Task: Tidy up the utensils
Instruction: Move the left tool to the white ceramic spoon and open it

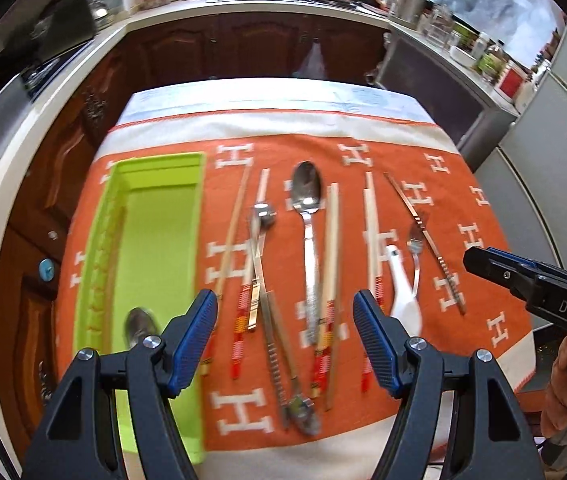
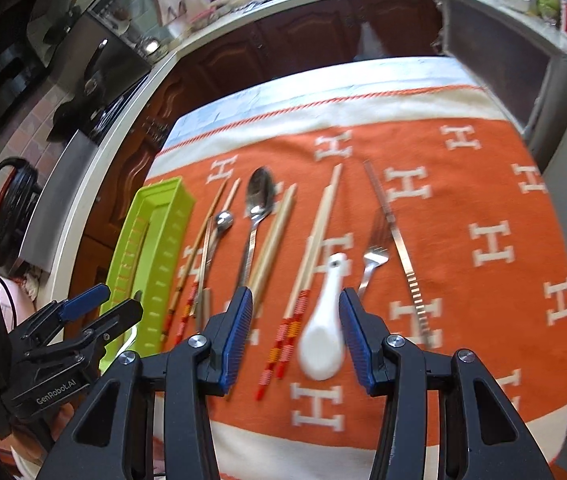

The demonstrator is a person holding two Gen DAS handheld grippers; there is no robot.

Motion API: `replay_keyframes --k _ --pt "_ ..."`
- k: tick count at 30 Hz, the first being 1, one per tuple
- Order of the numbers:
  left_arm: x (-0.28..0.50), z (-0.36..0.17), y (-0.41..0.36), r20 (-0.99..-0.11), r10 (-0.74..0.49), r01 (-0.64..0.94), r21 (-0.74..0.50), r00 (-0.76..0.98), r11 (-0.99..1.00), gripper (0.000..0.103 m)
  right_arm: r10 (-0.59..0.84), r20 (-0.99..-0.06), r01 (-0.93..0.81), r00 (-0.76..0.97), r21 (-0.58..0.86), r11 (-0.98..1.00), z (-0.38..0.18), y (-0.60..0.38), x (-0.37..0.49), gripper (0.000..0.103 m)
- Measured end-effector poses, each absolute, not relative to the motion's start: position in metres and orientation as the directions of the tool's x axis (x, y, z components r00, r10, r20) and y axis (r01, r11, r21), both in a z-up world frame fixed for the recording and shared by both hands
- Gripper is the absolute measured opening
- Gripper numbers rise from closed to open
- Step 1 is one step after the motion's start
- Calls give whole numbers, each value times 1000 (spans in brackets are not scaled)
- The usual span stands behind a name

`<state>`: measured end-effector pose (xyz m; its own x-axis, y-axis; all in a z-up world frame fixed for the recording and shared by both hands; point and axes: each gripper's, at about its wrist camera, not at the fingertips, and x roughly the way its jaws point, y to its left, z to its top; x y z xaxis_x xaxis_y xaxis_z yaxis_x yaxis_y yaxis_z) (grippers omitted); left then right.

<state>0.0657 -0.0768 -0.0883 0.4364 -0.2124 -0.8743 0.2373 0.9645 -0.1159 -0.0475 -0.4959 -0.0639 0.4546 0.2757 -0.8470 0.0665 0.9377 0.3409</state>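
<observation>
A big orange cloth with white H letters (image 1: 363, 152) covered the worktop. At its left side lay a long lime-green plastic tray (image 1: 155, 248), and one shiny metal spoon (image 1: 139, 326) lay in the near end of the tray.

The rest of the things lay on the cloth in a row, to the right of the tray. There were long wooden chopsticks with red and orange striped ends (image 2: 311, 264), a large silver spoon (image 2: 257, 208) near the middle, a small silver spoon (image 2: 223, 222) closer to the tray, a thin silver chopstick with ridges (image 2: 399, 248) far to the right, a silver fork (image 2: 371, 264) just beside it, and a short white china spoon (image 2: 323, 328).

The left gripper (image 1: 285, 344) hung wide open above the striped chopstick ends and held nothing. The right gripper (image 2: 295, 338) was wide open too, and the white spoon lay between its blue pads (image 2: 357, 344), but they were not squeezing it.
</observation>
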Motion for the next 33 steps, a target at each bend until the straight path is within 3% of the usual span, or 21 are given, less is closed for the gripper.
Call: replay_keyframes --k 5,13,17,23,33 --pt "78 -92 -111 -875 -250 280 -138 415 950 68 248 -836 110 490 341 934 -59 -532 -49 47" --pt "97 -113 -165 -888 -325 348 -206 326 915 54 222 -850 155 479 331 931 -75 -567 -42 44" --pt "98 -130 -186 -897 -356 380 -242 264 893 41 217 -873 157 437 311 937 -99 -574 -39 37" --pt "105 -158 -192 -895 -421 354 -351 145 867 21 261 -884 157 387 342 926 -130 -580 -38 36" --pt "104 -185 -182 -866 -499 336 -459 38 823 20 312 -878 139 363 382 913 -149 -580 -36 36"
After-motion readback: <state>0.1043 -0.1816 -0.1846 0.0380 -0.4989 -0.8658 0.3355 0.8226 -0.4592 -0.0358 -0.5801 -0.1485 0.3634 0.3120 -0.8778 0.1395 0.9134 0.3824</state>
